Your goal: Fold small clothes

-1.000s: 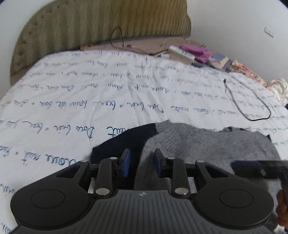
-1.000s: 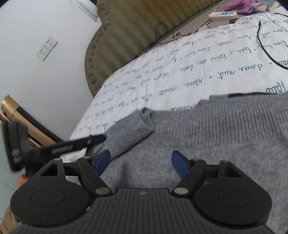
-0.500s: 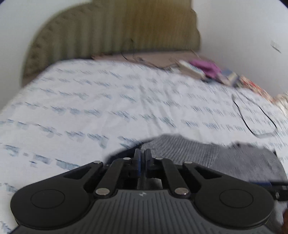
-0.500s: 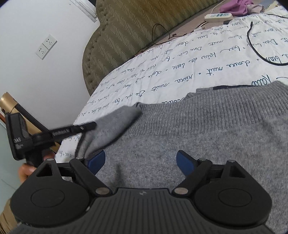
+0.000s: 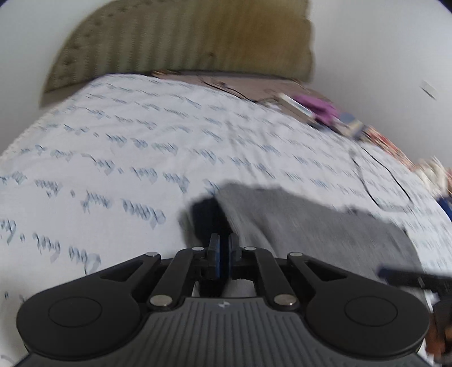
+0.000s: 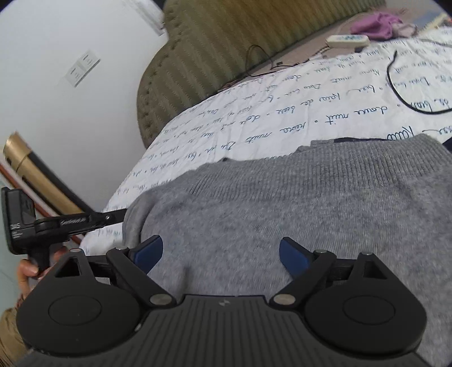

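The script-printed bedsheet (image 5: pixel 118 158) stretches bare ahead of the left gripper (image 5: pixel 223 251), which is clenched on the grey sweater's (image 6: pixel 282 214) sleeve edge. The right gripper (image 6: pixel 220 254) hovers spread over the sweater's body.

White bedsheet (image 6: pixel 325 113) with blue script, olive headboard (image 6: pixel 226 48), black cable (image 6: pixel 401 96) on sheet, power strip (image 6: pixel 347 41), purple cloth (image 6: pixel 375 24), wall socket (image 6: pixel 83 67).

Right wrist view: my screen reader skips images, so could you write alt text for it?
The open right gripper hovers over a grey knit sweater spread on a script-printed bedsheet. At left, the left gripper grips the sweater's edge.
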`<move>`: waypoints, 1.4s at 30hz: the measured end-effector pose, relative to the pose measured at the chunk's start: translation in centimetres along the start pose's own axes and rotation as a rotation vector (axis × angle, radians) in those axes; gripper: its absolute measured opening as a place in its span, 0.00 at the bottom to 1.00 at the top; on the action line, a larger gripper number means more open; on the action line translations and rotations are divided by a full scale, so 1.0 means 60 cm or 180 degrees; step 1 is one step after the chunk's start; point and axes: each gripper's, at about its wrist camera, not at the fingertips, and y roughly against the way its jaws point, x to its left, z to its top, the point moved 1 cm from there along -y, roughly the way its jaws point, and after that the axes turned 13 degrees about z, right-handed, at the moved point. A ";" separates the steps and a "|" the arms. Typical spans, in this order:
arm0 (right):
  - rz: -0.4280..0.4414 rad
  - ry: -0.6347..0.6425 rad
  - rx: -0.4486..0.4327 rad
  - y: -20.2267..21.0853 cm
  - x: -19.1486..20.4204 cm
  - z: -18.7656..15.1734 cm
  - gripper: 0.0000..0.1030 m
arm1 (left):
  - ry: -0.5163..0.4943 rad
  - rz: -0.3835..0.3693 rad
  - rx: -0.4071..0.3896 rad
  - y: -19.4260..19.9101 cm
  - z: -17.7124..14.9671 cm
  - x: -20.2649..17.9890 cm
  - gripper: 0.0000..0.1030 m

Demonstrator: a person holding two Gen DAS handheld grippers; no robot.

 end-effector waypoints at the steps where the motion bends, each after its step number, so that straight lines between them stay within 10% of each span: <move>1: -0.0016 0.0031 0.0028 0.002 0.005 -0.005 0.90 | -0.0074 -0.0045 0.0036 0.007 -0.013 0.000 0.05; 20: 0.0064 -0.0126 0.0101 0.053 0.026 -0.086 0.91 | -0.0465 -0.0198 0.0394 0.054 -0.121 0.001 0.06; 26: 0.0087 -0.0097 0.0098 0.059 0.036 -0.089 0.92 | -0.0541 -0.0031 -0.0156 0.104 -0.122 0.007 0.07; 36: 0.0104 -0.0115 0.0115 0.058 0.038 -0.100 0.92 | -0.0553 0.0117 -0.0063 0.086 -0.130 0.024 0.55; 42: 0.0085 -0.0161 0.0123 0.056 0.034 -0.105 0.92 | -0.0773 0.0116 -0.0040 0.084 -0.138 0.008 0.53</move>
